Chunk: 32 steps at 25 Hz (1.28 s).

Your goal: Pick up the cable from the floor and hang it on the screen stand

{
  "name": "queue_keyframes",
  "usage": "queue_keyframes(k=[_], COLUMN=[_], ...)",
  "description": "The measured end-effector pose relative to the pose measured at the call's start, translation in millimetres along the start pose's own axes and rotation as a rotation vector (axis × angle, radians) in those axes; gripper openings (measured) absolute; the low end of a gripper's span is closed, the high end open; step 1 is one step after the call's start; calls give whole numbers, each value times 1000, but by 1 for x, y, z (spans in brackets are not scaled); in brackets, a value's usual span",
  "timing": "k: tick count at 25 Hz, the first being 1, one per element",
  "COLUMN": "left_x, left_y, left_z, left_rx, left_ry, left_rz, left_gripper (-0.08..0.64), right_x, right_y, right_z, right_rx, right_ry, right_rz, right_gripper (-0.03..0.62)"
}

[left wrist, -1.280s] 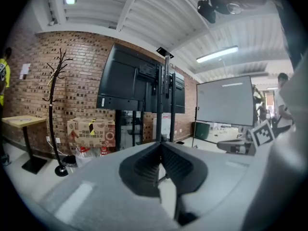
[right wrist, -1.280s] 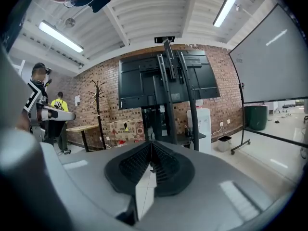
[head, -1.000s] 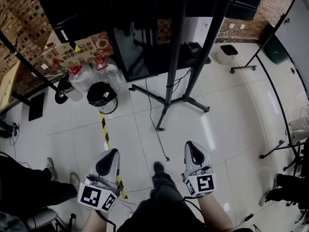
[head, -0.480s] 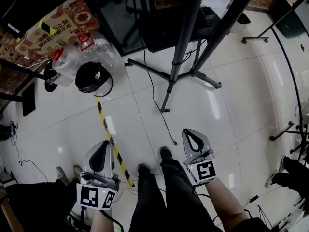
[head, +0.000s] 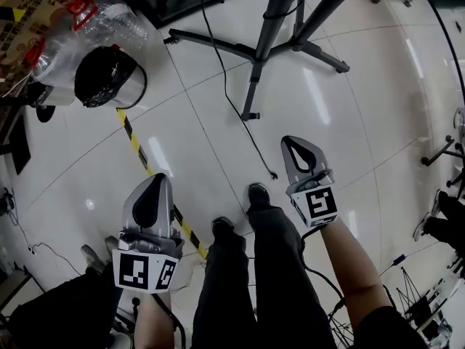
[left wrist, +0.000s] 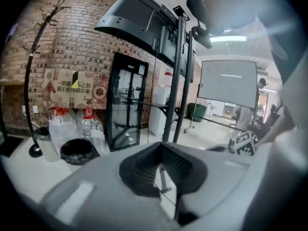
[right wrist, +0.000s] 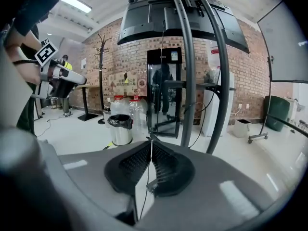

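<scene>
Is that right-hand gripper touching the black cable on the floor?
Apart. The head view shows bare white floor between the right gripper and the cable lying beside it.

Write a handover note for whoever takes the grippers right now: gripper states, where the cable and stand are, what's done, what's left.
Left gripper: shut, empty.
Right gripper: shut, empty, the nearer one to the cable's loose end in the head view.
Cable: lying on the floor, running out from the base of the screen stand; neither gripper touches it.
Done: nothing yet, the cable is not picked up.
Left: open a gripper, probably the right, close it on the cable near the loose end, lift it and hang it on the stand.
</scene>
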State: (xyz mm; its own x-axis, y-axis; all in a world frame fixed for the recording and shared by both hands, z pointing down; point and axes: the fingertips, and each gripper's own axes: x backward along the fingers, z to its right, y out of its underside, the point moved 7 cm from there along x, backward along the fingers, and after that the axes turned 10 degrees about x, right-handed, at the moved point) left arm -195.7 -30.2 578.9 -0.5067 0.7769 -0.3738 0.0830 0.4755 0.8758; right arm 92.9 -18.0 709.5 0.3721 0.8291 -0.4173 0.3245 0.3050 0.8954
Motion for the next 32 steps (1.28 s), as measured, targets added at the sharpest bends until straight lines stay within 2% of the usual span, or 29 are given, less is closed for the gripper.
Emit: queue_keyframes(k=[6, 9, 13, 17, 23, 28, 32], left_x=[-34, -50, -70, -92, -121, -141, -156], left_y=[64, 105, 150, 180, 215, 248, 273], left_z=[-35, -54, -70, -85, -115, -139, -154], left_rx=[-19, -36, -53, -82, -80, -68, -64], left_ry=[55, 60, 78, 103, 89, 77, 107], left_rz=[7, 12, 17, 20, 25, -17, -34], left_gripper=[5, 5, 5, 5, 5, 5, 6], right_x=[-34, -51, -77, -103, -130, -140, -154], right_y=[47, 88, 137, 170, 198, 238, 272], right_z=[-15, -23, -32, -28, -28, -42, -56], right_rx=[6, 11, -19, -61, -38, -33, -92], right_ry=[13, 35, 14, 19, 2, -48, -105], right_rz=[15, 40, 29, 42, 51, -50, -138], right_gripper=[9, 9, 9, 9, 11, 11, 29])
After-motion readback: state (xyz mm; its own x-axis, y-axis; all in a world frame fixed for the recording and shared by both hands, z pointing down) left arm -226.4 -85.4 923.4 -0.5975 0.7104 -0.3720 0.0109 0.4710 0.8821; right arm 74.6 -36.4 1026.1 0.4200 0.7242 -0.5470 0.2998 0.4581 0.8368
